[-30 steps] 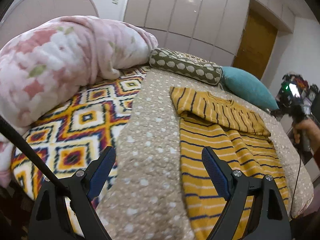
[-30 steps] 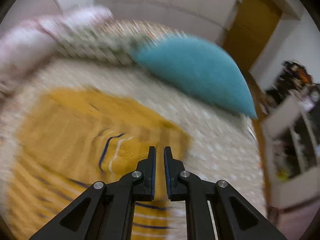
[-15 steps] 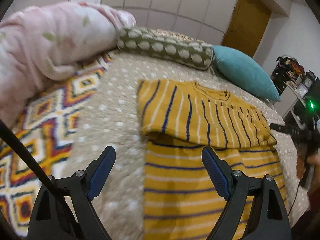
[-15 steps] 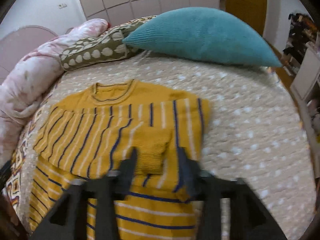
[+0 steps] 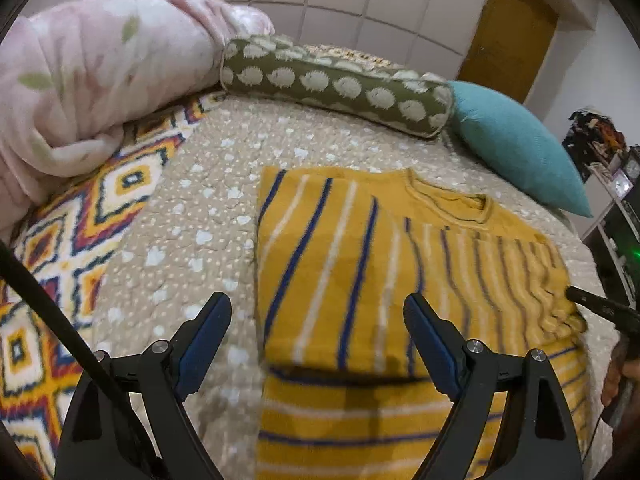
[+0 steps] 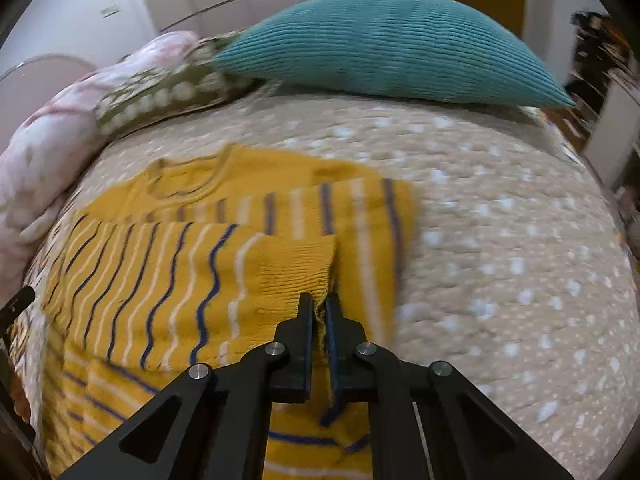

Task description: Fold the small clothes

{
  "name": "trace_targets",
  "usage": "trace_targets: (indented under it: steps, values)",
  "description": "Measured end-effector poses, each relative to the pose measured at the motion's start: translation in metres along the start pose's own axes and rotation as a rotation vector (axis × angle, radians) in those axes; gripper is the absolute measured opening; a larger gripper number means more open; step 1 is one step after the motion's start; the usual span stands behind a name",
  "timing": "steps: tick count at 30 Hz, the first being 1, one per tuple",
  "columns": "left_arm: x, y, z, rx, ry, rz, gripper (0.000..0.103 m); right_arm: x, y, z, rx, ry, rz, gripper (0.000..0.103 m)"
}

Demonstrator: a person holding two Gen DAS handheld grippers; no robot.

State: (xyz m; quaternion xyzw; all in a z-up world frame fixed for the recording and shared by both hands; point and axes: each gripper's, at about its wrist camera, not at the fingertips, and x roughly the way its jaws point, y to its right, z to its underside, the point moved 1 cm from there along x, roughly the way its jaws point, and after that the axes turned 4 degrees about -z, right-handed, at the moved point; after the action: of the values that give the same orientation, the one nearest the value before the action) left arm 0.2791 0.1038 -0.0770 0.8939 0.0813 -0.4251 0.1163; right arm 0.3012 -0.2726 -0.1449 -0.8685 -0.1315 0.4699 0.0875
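A small mustard-yellow sweater with blue and white stripes (image 5: 360, 272) lies flat on the beige dotted bedspread (image 5: 192, 208), both sleeves folded across its chest. It also shows in the right wrist view (image 6: 168, 264). My left gripper (image 5: 318, 320) is open and empty, hovering over the sweater's left side. My right gripper (image 6: 319, 304) is shut on the ribbed cuff (image 6: 296, 264) of the sleeve that lies across the chest. Its tip shows at the right edge of the left wrist view (image 5: 592, 304).
A pink floral blanket (image 5: 88, 80) is piled at the far left. An olive spotted bolster (image 5: 340, 84) and a teal pillow (image 5: 516, 148) lie at the head of the bed. A colourful diamond-patterned blanket (image 5: 80, 232) covers the left side. Shelves (image 5: 616, 208) stand at the right.
My right gripper has closed on the sleeve cuff, after being open over it half a second ago. My left gripper has moved in closer over the sweater and stays open.
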Motion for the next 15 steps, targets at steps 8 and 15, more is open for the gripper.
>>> trace_targets:
  steps: [8,15]
  values:
    - [0.041,-0.002,0.006,0.005,-0.061,-0.057,0.089,0.018,0.002,0.002,-0.029,0.012,0.084,0.003]
    - [-0.012,-0.004,0.011,0.007,-0.029,-0.001,0.089,0.000,0.003,0.006,-0.004,0.052,0.116,0.040]
